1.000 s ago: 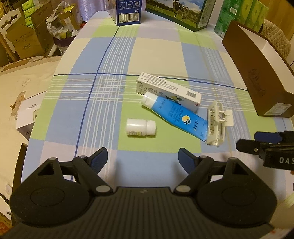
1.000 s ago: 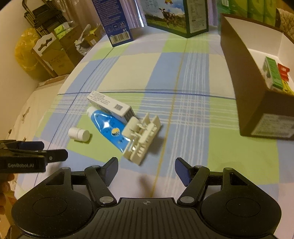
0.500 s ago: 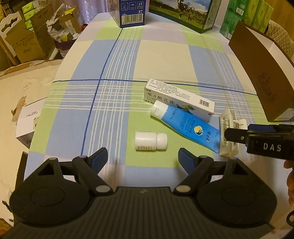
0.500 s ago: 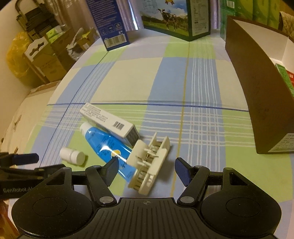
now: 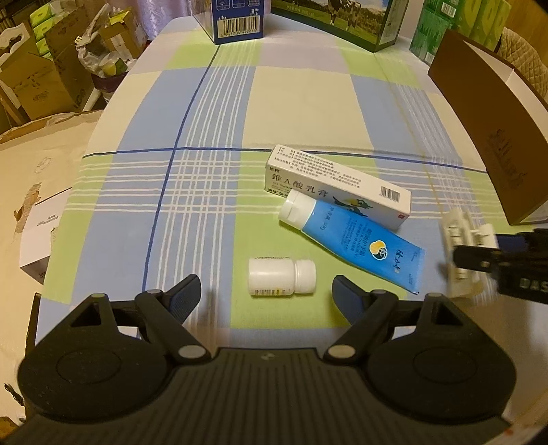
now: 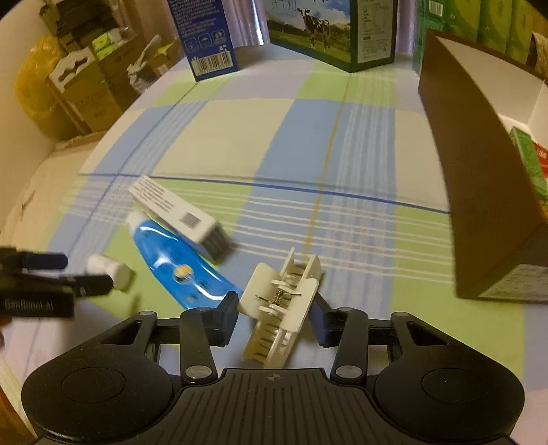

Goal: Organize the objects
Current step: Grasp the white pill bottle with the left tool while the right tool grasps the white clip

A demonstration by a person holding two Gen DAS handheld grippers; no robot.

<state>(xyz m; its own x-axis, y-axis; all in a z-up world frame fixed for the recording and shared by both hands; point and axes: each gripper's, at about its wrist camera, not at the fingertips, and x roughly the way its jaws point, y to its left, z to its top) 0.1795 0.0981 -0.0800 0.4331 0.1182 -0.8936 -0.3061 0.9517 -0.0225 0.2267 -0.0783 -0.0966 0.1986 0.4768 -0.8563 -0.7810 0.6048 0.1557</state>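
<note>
A small white pill bottle [image 5: 281, 276] lies on its side on the checked tablecloth [image 5: 212, 113], just ahead of my left gripper [image 5: 267, 289], which is open and level with it. Beyond it lie a blue tube [image 5: 356, 243] and a long white carton [image 5: 335, 185]. In the right wrist view my right gripper [image 6: 274, 316] has its fingers pressed on both sides of a cream hair clip [image 6: 284, 297]. The tube [image 6: 178, 263] and carton [image 6: 174, 208] lie to its left. A brown open box [image 6: 479, 191] stands at the right with green packets inside.
A blue carton [image 5: 236, 17], a cow-print milk carton [image 5: 342, 20] and green packs [image 5: 472, 20] stand along the table's far edge. Cardboard boxes [image 5: 44, 78] are stacked off the table's left side. The brown box [image 5: 489, 137] walls the right side.
My right gripper moved forward over the hair clip and its fingers closed in on it. My left gripper advanced toward the pill bottle and stayed open.
</note>
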